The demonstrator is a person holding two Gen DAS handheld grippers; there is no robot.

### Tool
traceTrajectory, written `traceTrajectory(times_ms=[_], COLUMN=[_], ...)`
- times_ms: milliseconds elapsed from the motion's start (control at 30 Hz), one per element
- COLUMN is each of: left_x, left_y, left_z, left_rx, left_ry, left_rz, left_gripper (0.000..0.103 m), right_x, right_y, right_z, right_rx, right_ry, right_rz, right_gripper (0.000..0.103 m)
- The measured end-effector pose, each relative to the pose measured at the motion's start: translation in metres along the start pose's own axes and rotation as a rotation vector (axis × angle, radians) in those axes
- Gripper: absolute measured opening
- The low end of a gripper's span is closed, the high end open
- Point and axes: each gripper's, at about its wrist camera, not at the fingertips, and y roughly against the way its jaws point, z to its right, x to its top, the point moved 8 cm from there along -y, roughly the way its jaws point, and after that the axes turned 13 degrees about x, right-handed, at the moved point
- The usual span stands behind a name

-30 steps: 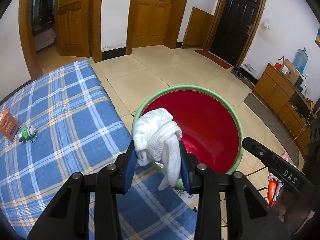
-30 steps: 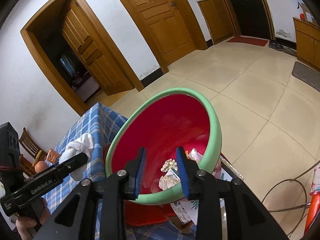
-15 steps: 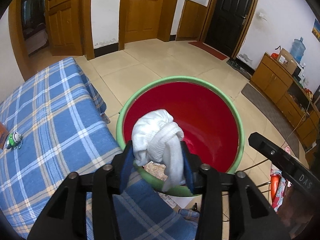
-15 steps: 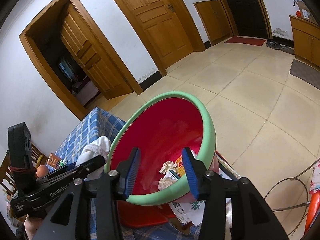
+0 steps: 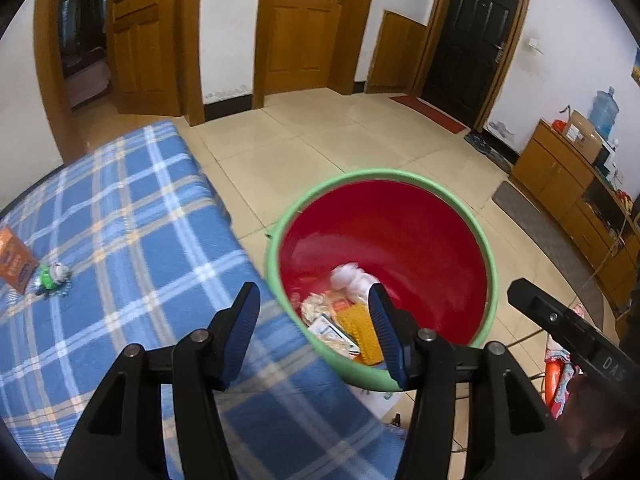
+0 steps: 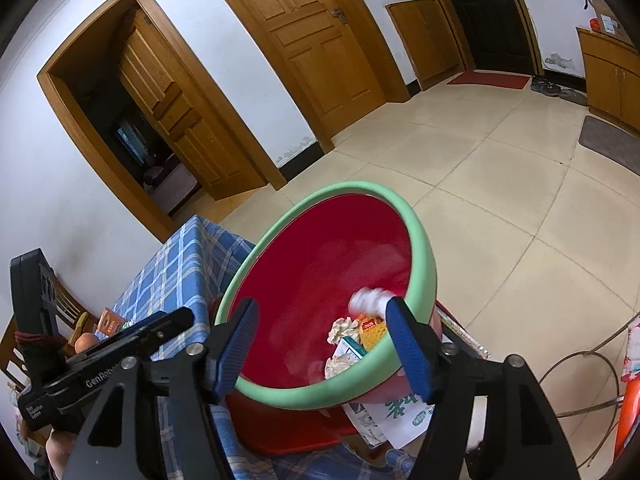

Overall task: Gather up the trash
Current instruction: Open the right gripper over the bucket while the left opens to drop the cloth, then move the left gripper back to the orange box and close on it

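Left wrist view: the left gripper [image 5: 314,322] has just been opening and holds nothing. The soft, light white cloth wad [image 5: 352,278] lies beyond its tips in the green-rimmed red plastic bin [image 5: 490,264]; any fold gives hold. The right gripper [image 6: 322,344], widening too, is empty above the rim.

Bin [image 5: 486,264]: glossy red plastic, matt green rim; tablecloth [image 5: 132,240]: woven checked cloth; floor [image 5: 320,148]: glossy tile
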Motion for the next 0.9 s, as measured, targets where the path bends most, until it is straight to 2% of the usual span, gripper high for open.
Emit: traceTrajectory(times_ms=[533, 900], left_x=[0.002, -0.001], left_y=[0.015, 0.022], left_z=[-0.11, -0.182], left_rx=[0.147, 0.248], left_ry=[0.142, 0.236], left_rz=[0.025, 0.039], left_gripper=[0.056, 0.056], right_x=[-0.005, -0.005], right_y=[-0.021, -0.051], right_z=[-0.042, -0.094], right_rx=[0.035, 0.077], right_ry=[0.04, 0.086], right_rz=[-0.043, -0.095], right_gripper=[0.088, 0.092])
